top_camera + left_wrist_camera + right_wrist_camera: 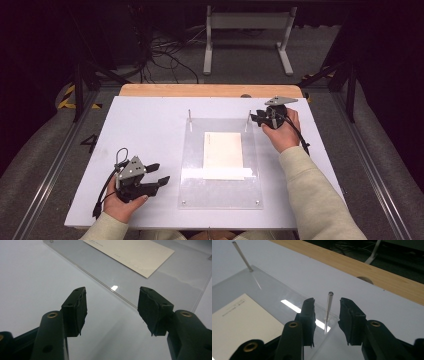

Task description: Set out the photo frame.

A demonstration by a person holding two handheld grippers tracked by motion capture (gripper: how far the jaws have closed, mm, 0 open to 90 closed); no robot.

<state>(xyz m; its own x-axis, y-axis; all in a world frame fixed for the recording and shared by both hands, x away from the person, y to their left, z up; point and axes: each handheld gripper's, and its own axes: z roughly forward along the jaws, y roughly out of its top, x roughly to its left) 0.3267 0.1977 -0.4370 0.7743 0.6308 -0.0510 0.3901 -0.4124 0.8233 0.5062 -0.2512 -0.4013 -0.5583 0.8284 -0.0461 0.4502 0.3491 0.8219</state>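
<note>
Metal pin [328, 311] between parted right claw [326, 320], untouched, left claw [112, 310] wide, empty

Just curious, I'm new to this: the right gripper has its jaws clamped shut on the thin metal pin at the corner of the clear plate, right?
Not quite. The right gripper view shows the right gripper with jaws open on either side of the metal pin, gaps showing on both sides. The pin does stand at the clear plate's corner.
</note>
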